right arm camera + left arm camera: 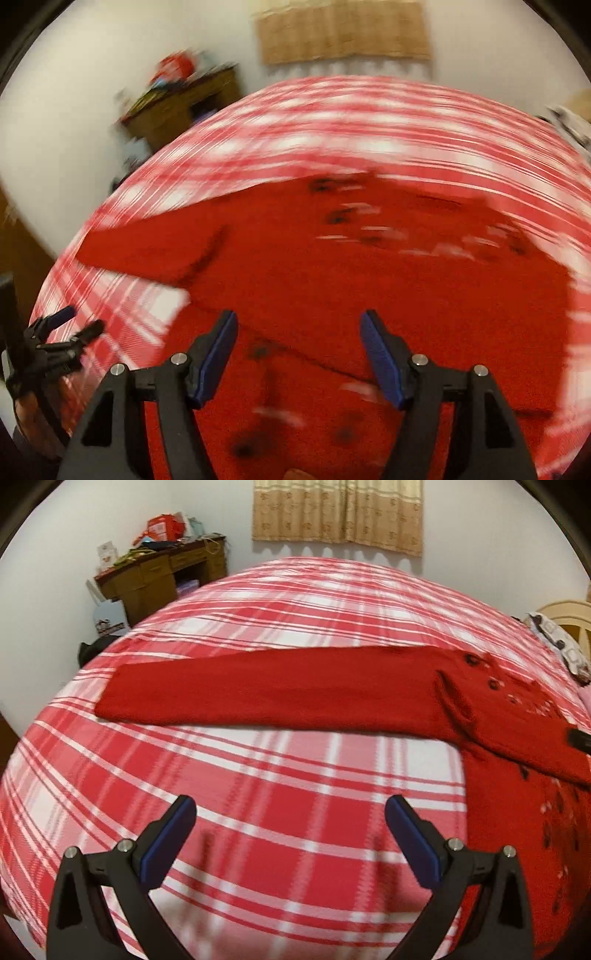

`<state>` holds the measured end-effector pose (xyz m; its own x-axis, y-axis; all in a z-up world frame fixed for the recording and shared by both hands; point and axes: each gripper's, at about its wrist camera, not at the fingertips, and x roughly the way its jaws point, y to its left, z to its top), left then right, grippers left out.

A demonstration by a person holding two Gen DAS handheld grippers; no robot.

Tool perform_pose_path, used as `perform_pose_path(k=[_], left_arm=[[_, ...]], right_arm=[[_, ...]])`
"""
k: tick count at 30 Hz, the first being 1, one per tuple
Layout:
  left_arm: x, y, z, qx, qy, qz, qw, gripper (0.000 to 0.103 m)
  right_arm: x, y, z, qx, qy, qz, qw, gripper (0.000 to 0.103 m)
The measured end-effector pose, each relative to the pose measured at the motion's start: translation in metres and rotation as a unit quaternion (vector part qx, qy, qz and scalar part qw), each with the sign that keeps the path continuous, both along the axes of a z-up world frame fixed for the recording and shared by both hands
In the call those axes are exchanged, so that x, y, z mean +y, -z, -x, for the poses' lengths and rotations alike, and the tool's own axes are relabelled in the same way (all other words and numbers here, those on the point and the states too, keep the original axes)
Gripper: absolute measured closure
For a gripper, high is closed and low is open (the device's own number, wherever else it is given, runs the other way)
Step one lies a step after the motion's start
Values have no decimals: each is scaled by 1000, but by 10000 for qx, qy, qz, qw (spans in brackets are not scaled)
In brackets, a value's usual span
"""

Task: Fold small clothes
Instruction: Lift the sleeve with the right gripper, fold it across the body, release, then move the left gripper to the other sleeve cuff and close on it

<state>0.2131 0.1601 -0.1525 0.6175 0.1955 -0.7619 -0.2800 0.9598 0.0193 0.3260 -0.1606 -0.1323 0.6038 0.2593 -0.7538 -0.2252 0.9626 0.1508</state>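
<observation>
A red knitted sweater (pixel 280 690) lies flat on the checked bedspread (pixel 258 794), one sleeve (pixel 221 686) stretched toward nine o'clock; the left gripper (pixel 290 812) hovers over bare bedspread, its jaws spread and holding nothing; the right gripper (pixel 298 332) hangs over the sweater body, also spread and empty; the knit looks soft, thick and limp, so I would pinch the sleeve cuff.

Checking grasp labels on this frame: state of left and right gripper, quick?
Left gripper: open, empty, over the plaid bedsheet.
Right gripper: open, empty, above the red sweater.
</observation>
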Motion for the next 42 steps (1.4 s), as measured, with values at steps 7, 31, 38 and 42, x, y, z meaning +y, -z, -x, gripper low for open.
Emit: perform_pose_path(k=[7, 31, 38, 42], left_arm=[[16, -2, -9, 38, -223, -326, 9992, 0], [166, -11, -20, 136, -1817, 104, 9832, 0], [198, -8, -33, 62, -2070, 662, 9761, 0], [207, -3, -34, 133, -2019, 1321, 9704, 0]], right_arm=[[-119, 25, 1, 536, 1681, 33, 9843, 27], [-2, 53, -7, -133, 641, 820, 9945, 23], [-8, 56, -1, -138, 566, 741, 9955, 16], [-8, 56, 0, -162, 562, 775, 9953, 15]])
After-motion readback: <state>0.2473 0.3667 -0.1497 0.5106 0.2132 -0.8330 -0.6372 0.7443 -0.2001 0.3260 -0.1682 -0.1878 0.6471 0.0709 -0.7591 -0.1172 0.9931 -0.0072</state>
